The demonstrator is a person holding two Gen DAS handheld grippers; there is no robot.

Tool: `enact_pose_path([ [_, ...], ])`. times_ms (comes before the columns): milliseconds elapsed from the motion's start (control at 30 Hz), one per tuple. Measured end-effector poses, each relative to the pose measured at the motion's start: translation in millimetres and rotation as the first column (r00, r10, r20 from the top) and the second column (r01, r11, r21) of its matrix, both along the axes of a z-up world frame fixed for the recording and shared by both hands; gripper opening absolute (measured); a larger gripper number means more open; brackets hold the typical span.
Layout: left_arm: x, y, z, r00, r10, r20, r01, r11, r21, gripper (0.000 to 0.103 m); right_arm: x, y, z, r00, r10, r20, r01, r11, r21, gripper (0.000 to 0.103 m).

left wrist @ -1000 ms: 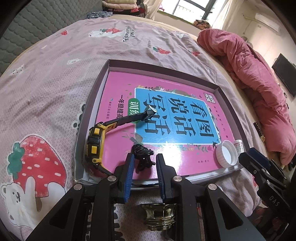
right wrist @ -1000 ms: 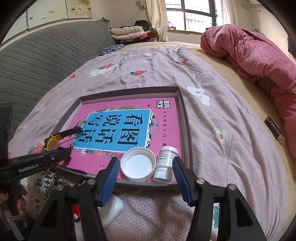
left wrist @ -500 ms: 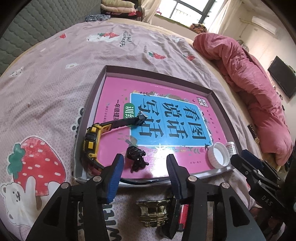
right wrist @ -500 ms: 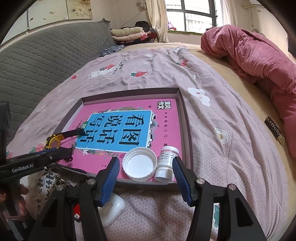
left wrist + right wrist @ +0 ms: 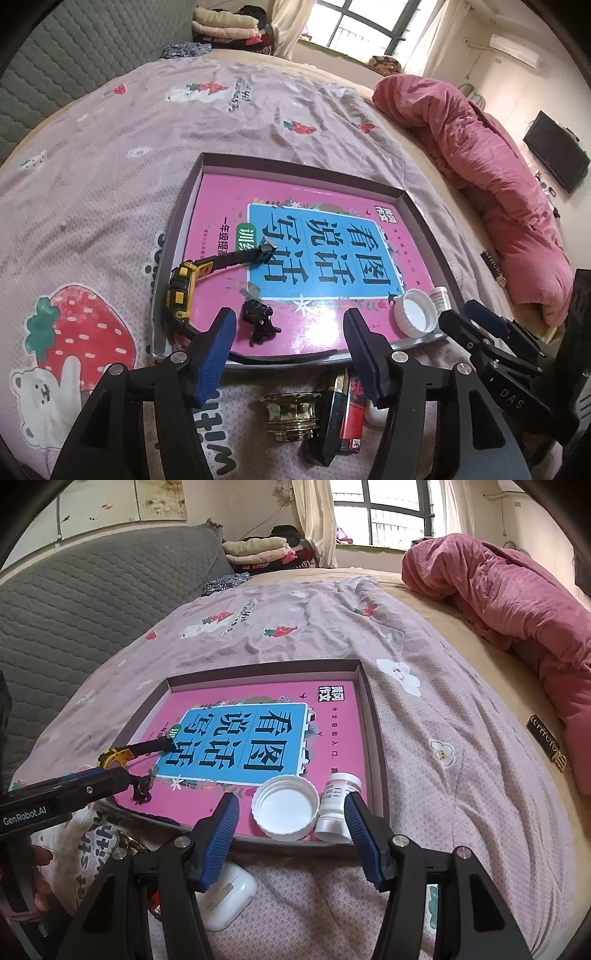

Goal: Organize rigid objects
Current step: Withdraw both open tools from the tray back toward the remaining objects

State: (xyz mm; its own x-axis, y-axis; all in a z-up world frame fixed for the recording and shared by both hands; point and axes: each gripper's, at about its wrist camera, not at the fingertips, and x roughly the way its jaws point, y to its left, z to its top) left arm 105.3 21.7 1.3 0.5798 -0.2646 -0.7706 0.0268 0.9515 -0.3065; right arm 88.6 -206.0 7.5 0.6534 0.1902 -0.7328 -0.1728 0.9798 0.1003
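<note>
From the left wrist view, the left claw [image 5: 290, 334] hangs over the near edge of a shallow grey tray [image 5: 424, 216] lying on a bed [image 5: 110, 155] with a strawberry-print cover; its blue-padded jaws are opening and grip nothing, while a small black clip [image 5: 258, 319] lies on the pink book [image 5: 325, 251] in the tray, between the pads but free of both. A yellow and black wristwatch [image 5: 181, 291] rests along the tray's left side, its strap reaching onto the book's blue panel. A white lid [image 5: 415, 312] and a small white bottle [image 5: 440, 298] sit in the tray's near right corner. On the cover below the tray lie a brass cap [image 5: 291, 413] and a red lighter [image 5: 351, 421], and the right claw [image 5: 467, 314] enters at the far right. From the right wrist view, the right claw [image 5: 291, 819] is released, its jaws wide just before the tray [image 5: 373, 716], with the white lid [image 5: 285, 808] and the tipped bottle [image 5: 338, 801] side by side beyond them, untouched. A white earbud case [image 5: 229, 897] lies on the bed [image 5: 424, 738] beneath the left finger, and the left claw [image 5: 125, 779] reaches in from the left above the clip [image 5: 142, 792]
</note>
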Motion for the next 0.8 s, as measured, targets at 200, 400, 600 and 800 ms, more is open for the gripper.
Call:
enact_pose_path([
  [200,-4,0,3,1.0,-0.004,-0.004,0.004,1.0,-0.002,0.064,-3,0,5,1.0,-0.001,0.015,0.001,1.0,0.0,0.059],
  [400,-9,1,8,1.0,0.004,0.006,-0.004,1.0,0.014,0.07,-8,1,9,1.0,0.001,0.026,-0.001,1.0,0.0,0.059],
  [600,-14,-1,12,1.0,-0.001,0.006,0.001,0.999,0.039,0.071,-11,1,14,0.999,0.004,0.037,-0.004,1.0,-0.004,0.059],
  [800,-22,-8,14,1.0,-0.015,0.008,0.015,0.998,0.058,0.071,-18,4,19,0.999,0.021,0.05,-0.02,1.0,-0.012,0.059],
])
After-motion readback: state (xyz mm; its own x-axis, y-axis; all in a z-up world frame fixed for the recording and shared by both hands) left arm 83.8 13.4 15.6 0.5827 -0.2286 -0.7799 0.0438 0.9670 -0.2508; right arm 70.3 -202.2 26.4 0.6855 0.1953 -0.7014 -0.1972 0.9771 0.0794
